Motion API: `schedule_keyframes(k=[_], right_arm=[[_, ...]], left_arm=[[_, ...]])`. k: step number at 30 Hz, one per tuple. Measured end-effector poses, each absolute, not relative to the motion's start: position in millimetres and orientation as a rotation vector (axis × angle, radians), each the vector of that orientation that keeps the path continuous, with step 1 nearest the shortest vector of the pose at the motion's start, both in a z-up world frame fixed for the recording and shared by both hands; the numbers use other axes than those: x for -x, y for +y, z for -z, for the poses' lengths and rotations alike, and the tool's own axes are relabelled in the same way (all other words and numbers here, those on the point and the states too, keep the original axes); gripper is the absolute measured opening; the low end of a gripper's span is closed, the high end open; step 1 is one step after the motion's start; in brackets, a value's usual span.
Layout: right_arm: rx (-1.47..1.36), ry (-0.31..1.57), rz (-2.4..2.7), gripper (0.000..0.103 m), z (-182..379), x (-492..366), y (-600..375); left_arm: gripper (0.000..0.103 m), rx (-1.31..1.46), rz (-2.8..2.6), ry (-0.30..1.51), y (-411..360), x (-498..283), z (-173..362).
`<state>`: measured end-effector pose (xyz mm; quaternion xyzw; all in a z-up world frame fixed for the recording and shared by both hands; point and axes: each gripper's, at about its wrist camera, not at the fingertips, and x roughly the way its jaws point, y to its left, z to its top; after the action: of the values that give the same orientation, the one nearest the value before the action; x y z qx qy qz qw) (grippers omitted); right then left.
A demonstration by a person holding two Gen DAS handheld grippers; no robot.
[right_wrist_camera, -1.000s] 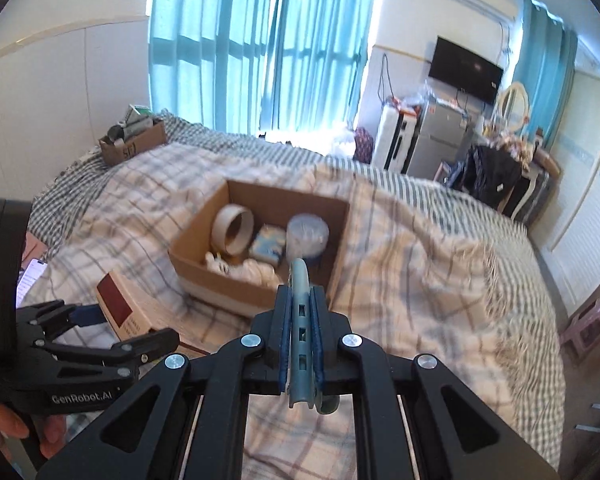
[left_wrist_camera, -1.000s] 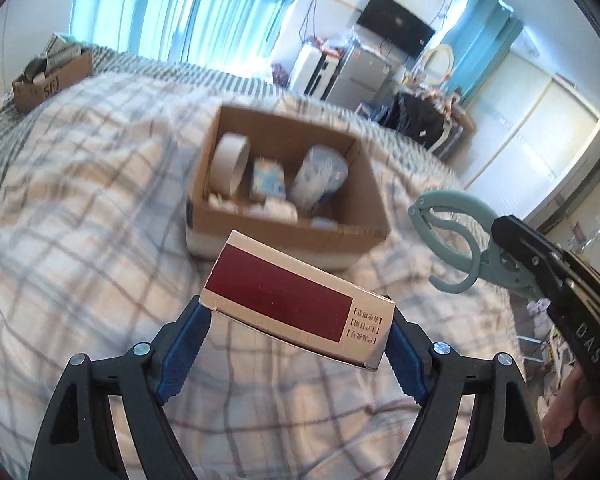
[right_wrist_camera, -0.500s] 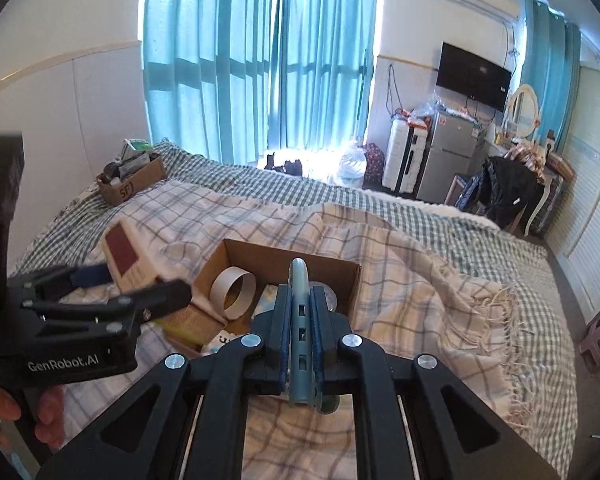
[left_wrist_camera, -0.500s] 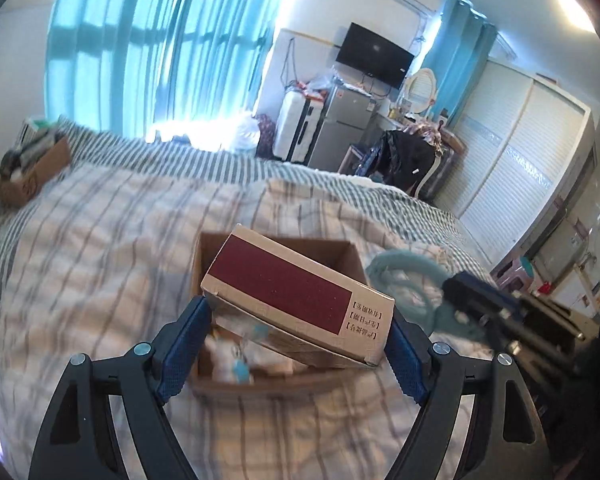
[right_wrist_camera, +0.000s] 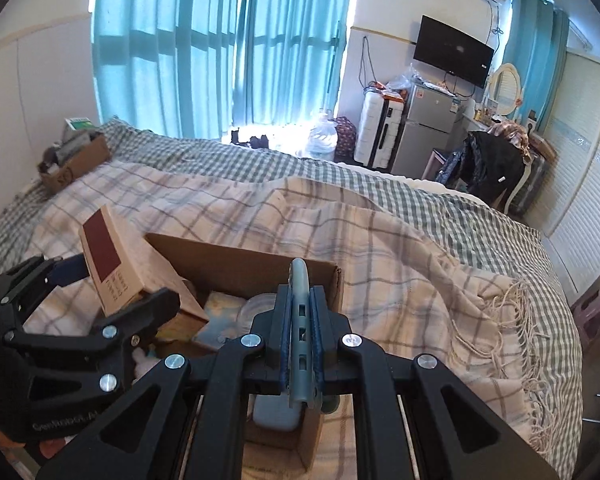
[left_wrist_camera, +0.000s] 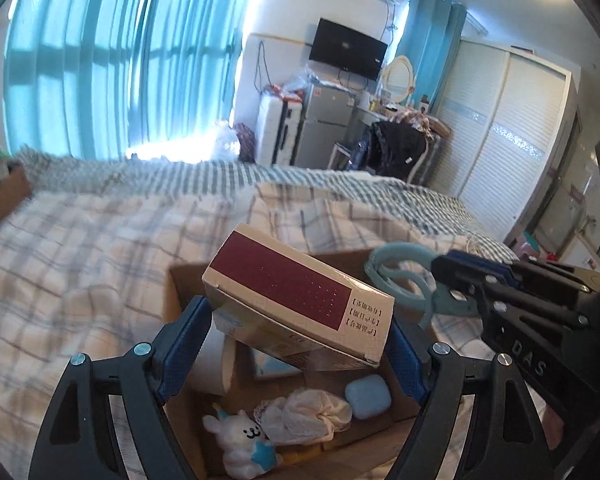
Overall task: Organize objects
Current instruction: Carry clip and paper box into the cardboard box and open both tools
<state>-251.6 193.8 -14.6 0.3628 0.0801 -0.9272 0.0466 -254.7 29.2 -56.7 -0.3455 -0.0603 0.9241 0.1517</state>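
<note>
My left gripper point(left_wrist_camera: 296, 334) is shut on a beige carton with a dark red face point(left_wrist_camera: 296, 294) and holds it over the open cardboard box point(left_wrist_camera: 180, 292) on the bed. The carton also shows in the right wrist view point(right_wrist_camera: 116, 264). My right gripper point(right_wrist_camera: 300, 320) is shut on a pale teal plastic clip point(right_wrist_camera: 299, 296), held above the box's right part point(right_wrist_camera: 236, 258); the clip shows in the left wrist view point(left_wrist_camera: 404, 280). In the box lie a white tape roll point(left_wrist_camera: 212, 364), a white plush toy point(left_wrist_camera: 240, 438), a crumpled white cloth point(left_wrist_camera: 304, 416) and a blue case point(left_wrist_camera: 367, 396).
The box sits on a plaid blanket point(right_wrist_camera: 400, 264) over a checked bed. A second small cardboard box point(right_wrist_camera: 74, 160) stands at the bed's far left corner. Beyond the bed are a fridge point(right_wrist_camera: 428, 128), a suitcase, a chair with dark clothes and wardrobe doors.
Both grippers have moved forward over the box with their loads. The carton, earlier short of the box's near wall, now hangs above its contents; the clip is over the right side.
</note>
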Motion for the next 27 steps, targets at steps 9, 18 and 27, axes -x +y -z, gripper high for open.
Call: schedule_keyframes(k=[9, 18, 27], right_arm=[[-1.177, 0.118, 2.763, 0.01, 32.8, 253.8, 198.6], [-1.219, 0.025, 2.747, 0.013, 25.8, 221.3, 205.5], [-1.05, 0.063, 2.853, 0.023, -49.4, 149.0, 202.5]], left_arm=[[0.084, 1.118, -2.6, -0.175, 28.1, 254.9, 80.7], [0.096, 1.259, -2.544, -0.207, 20.5, 225.4, 77.4], [0.097, 1.107, -2.672, -0.136, 7.5, 171.1, 8.6]])
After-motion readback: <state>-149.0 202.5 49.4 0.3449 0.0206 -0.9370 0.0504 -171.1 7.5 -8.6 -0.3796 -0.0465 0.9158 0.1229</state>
